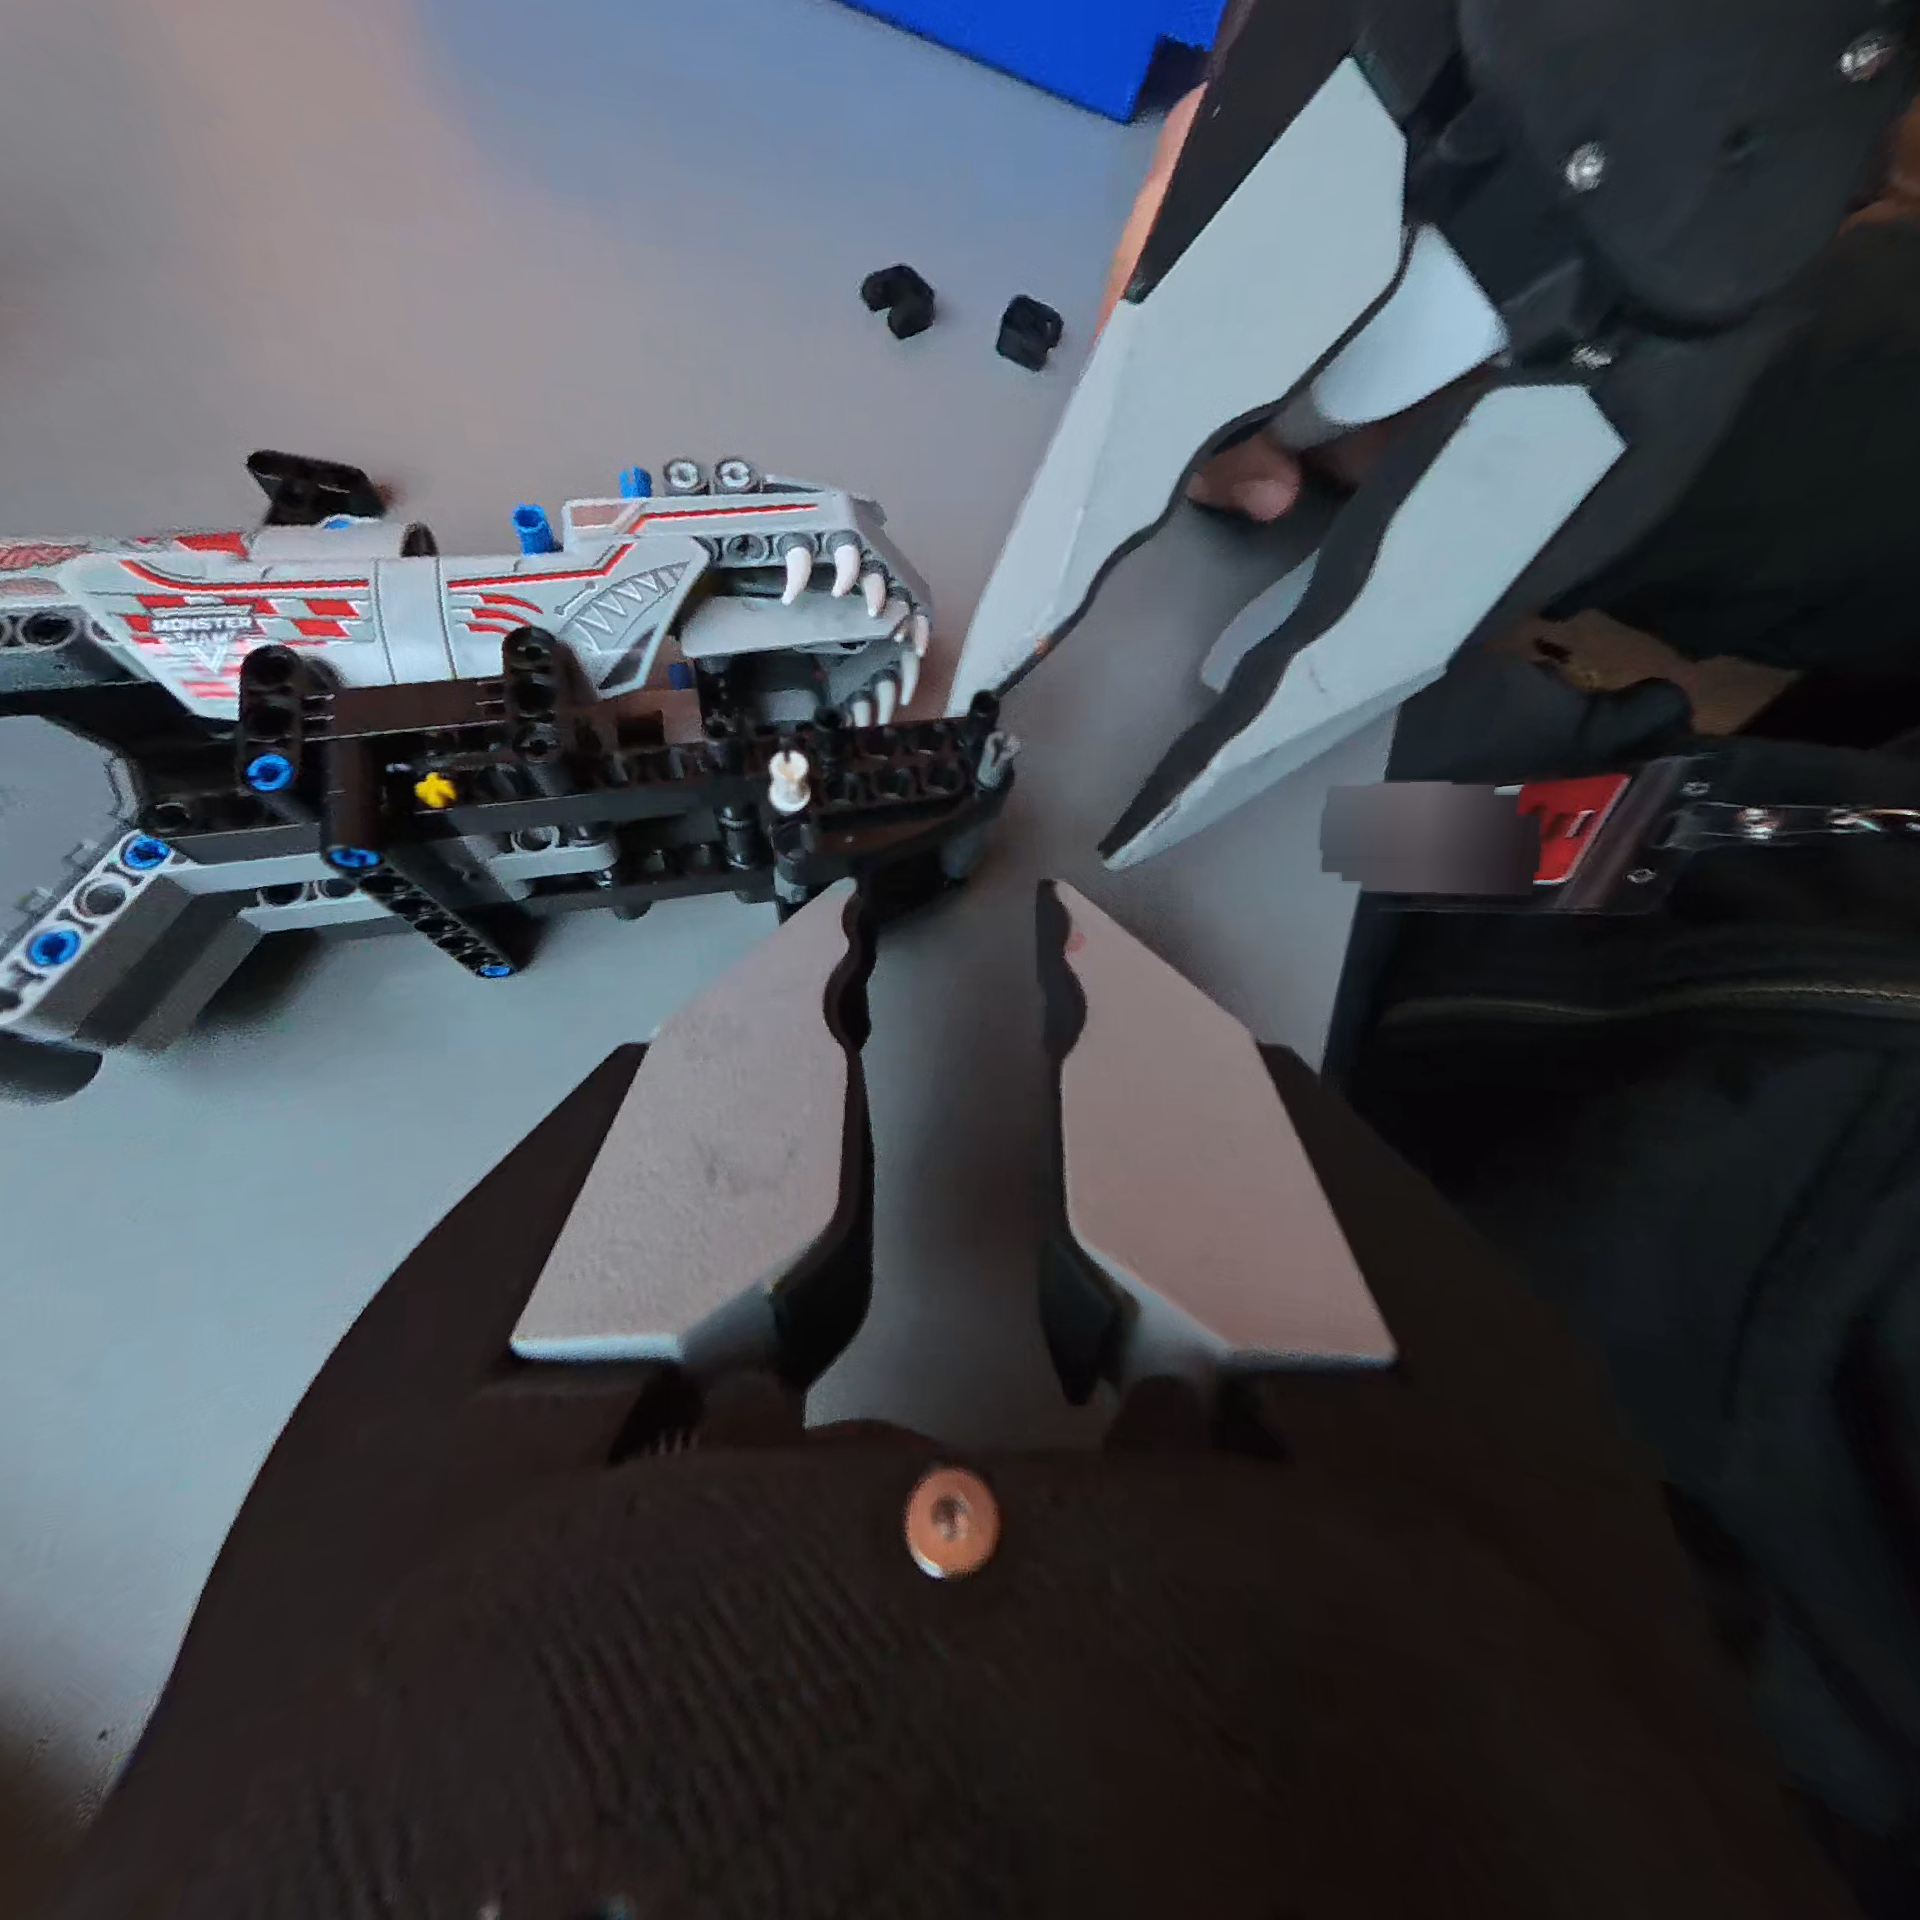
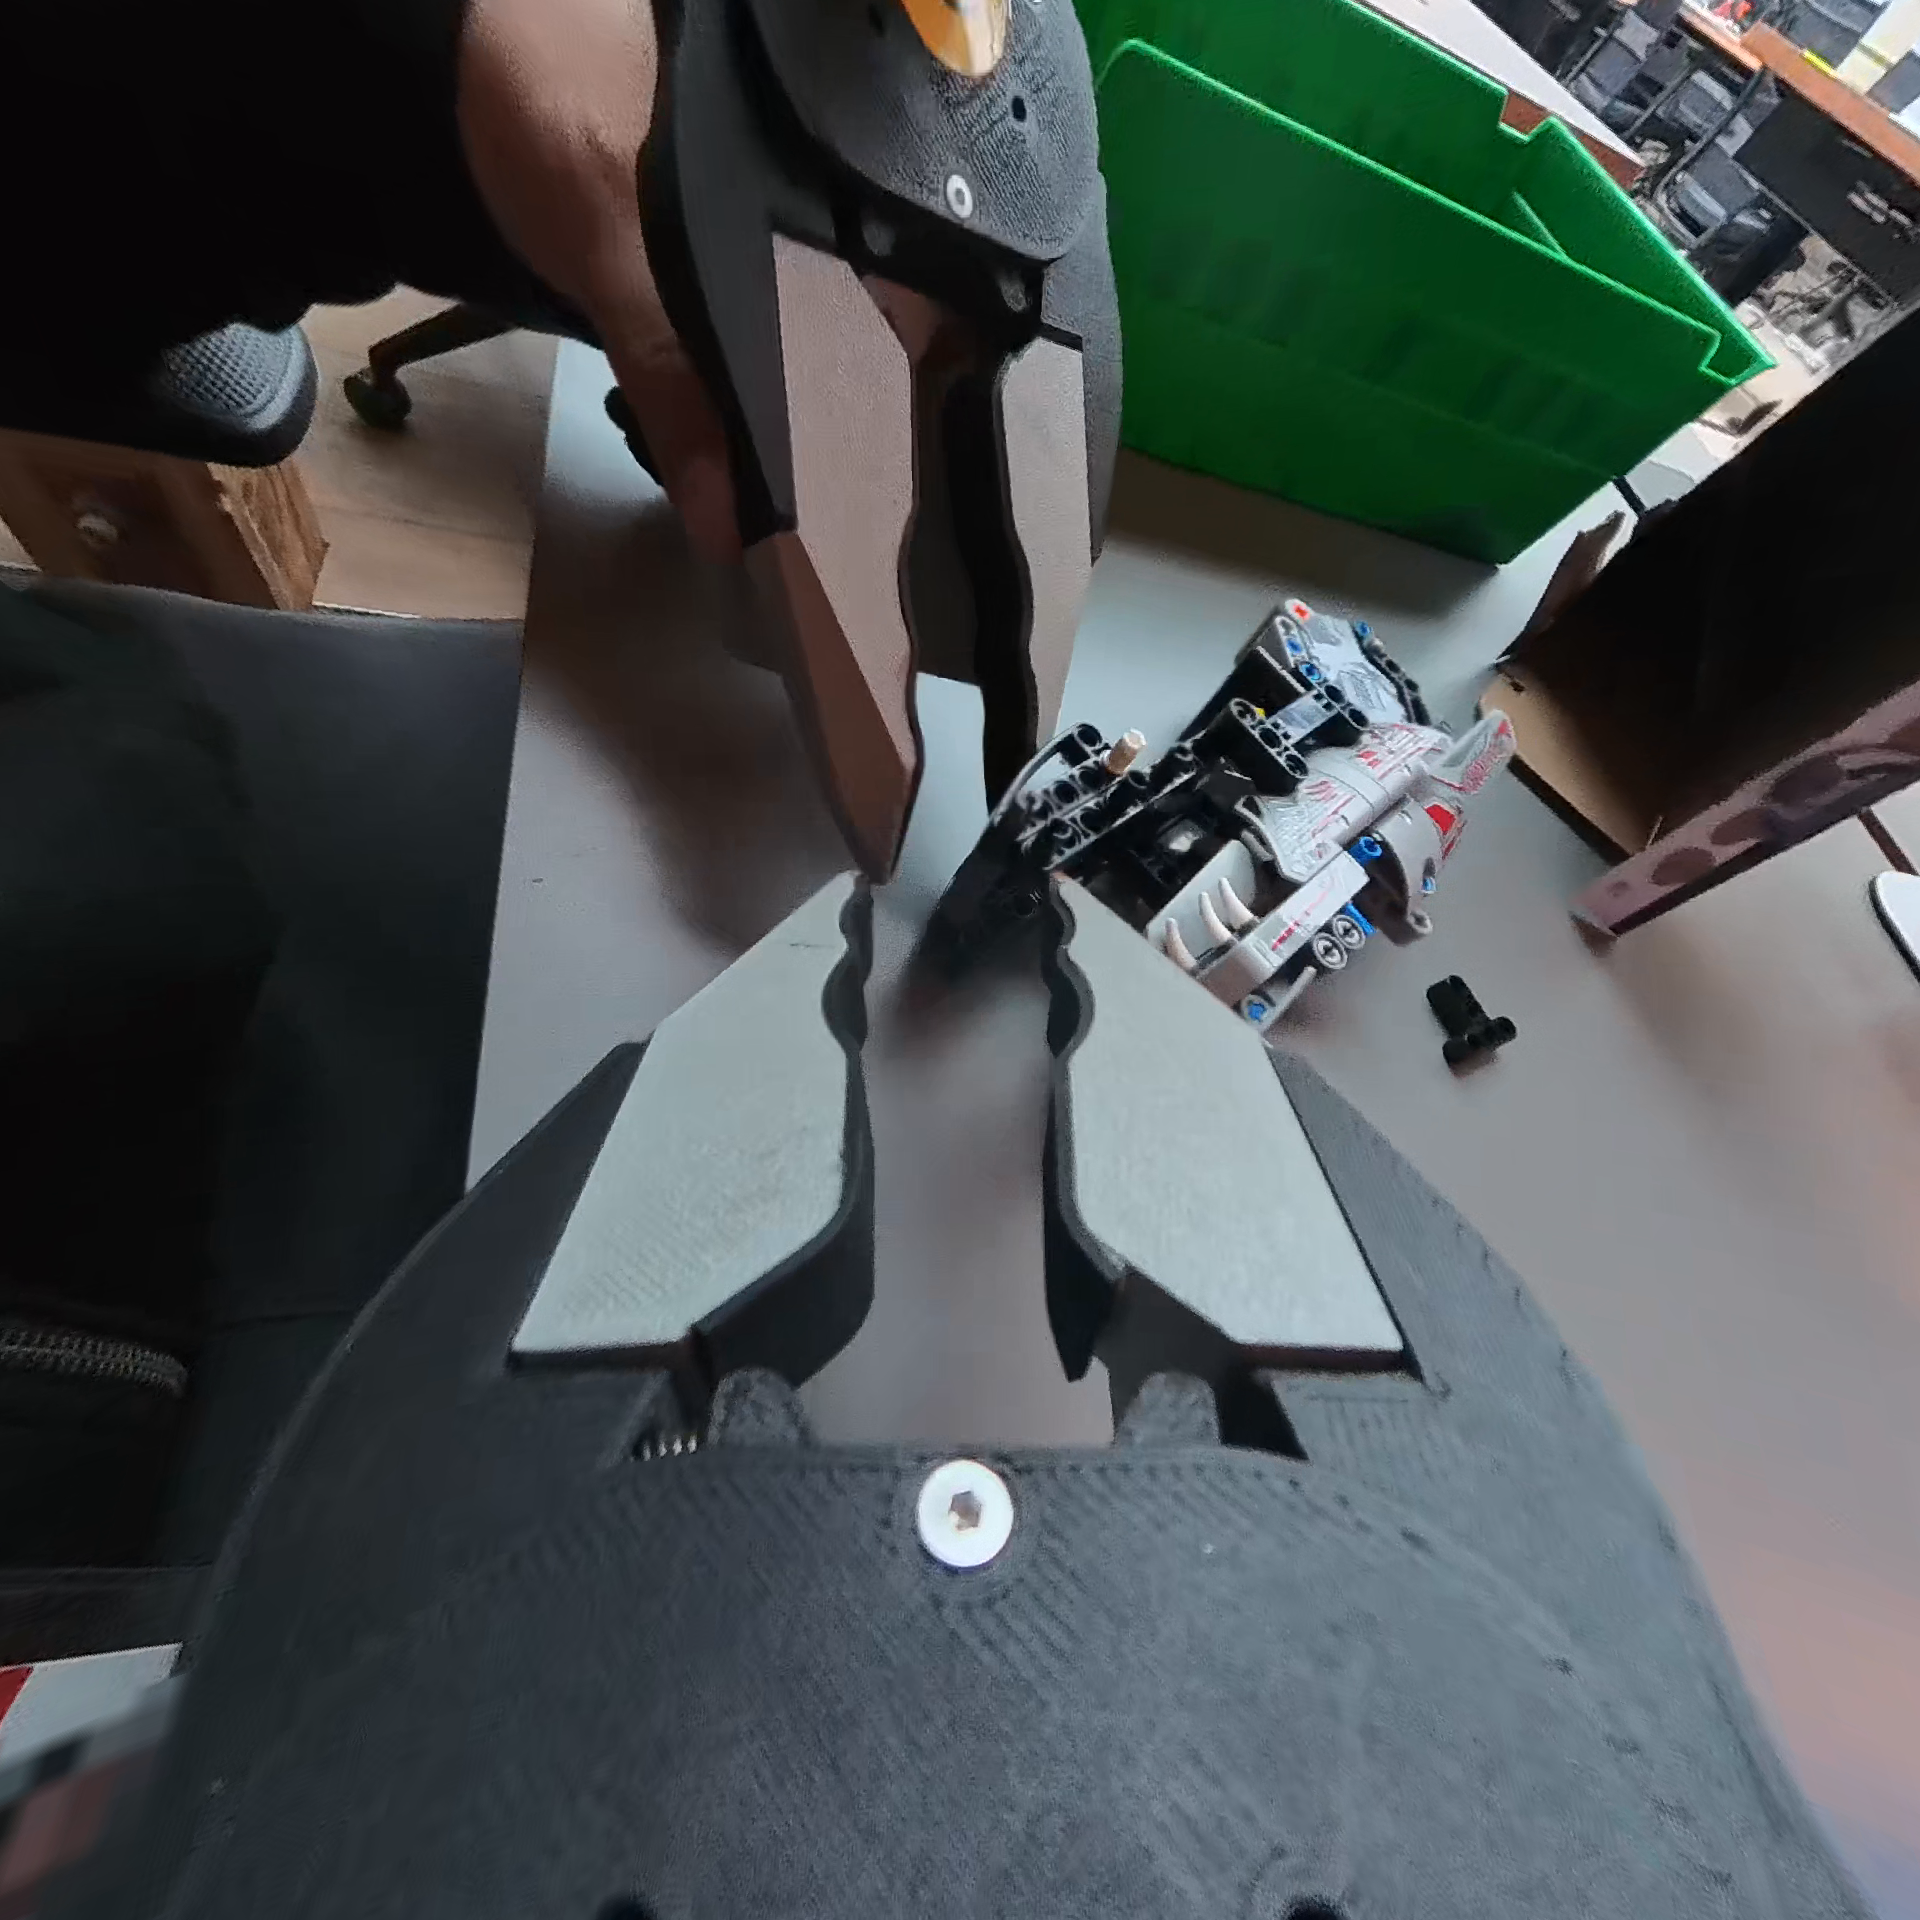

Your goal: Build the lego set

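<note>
The grey, red and black Lego truck with white teeth point(image 1: 582, 613) lies on its side on the grey table point(image 1: 416, 1195). A tan pin point(image 1: 792, 779) sticks out of its black front frame point(image 1: 894, 774). My left gripper point(image 1: 948, 902) is open, with its left fingertip point(image 1: 847, 914) just under that frame and only bare table in the gap. My right gripper point(image 2: 956, 896) is open at the same front end point(image 2: 992, 883), which lies by its right fingertip point(image 2: 1058, 914); the left pad stands clear. The truck point(image 2: 1340, 821) also shows in the right wrist view. Each gripper shows in the other view, fingers apart.
Two small black connectors point(image 1: 899, 301) point(image 1: 1029, 332) lie beyond the truck; one shows in the right wrist view point(image 2: 1470, 1023). Green bins point(image 2: 1351, 291) and a cardboard box point(image 2: 1714, 644) stand at the back. A person's dark clothing point(image 1: 1662, 1247) is at the table edge. Both grippers' tips are close together, under 4 cm apart.
</note>
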Demonstrator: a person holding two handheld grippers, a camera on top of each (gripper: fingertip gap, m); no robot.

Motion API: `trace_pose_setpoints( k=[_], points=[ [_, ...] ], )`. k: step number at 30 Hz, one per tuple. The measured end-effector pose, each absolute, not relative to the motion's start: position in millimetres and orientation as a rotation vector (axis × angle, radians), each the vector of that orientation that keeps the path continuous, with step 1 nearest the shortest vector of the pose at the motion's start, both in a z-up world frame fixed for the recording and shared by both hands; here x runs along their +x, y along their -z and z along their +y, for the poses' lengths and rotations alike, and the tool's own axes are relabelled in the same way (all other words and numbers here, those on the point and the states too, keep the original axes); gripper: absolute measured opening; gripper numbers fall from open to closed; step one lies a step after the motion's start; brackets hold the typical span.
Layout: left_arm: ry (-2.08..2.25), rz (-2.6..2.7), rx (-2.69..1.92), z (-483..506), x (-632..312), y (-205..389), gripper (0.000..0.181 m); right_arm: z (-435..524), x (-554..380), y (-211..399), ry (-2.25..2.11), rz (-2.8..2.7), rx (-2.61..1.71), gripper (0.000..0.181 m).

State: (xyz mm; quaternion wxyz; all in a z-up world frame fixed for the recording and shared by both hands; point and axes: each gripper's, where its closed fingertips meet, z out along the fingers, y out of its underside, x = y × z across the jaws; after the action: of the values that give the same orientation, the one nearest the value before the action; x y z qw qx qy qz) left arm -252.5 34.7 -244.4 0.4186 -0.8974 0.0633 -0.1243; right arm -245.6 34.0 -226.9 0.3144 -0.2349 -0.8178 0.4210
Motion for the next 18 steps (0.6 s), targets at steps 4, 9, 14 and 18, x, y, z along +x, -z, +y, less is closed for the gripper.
trace_pose_setpoints(
  k=[4,9,14,18],
  points=[
    [0.166,0.109,-2.236,43,-252,247,0.024,33,-245,227,-1.132,-2.169,-0.622,0.033],
    [-0.037,0.122,-2.238,46,-259,248,0.013,32,-244,227,-1.121,-2.166,-0.599,0.037],
    [0.016,0.196,-2.243,38,-248,248,0.005,42,-252,229,-1.021,-2.108,-0.626,0.027],
    [0.164,0.293,-2.201,22,-240,229,0.000,45,-254,234,-0.947,-2.109,-0.612,0.019]
  ],
)
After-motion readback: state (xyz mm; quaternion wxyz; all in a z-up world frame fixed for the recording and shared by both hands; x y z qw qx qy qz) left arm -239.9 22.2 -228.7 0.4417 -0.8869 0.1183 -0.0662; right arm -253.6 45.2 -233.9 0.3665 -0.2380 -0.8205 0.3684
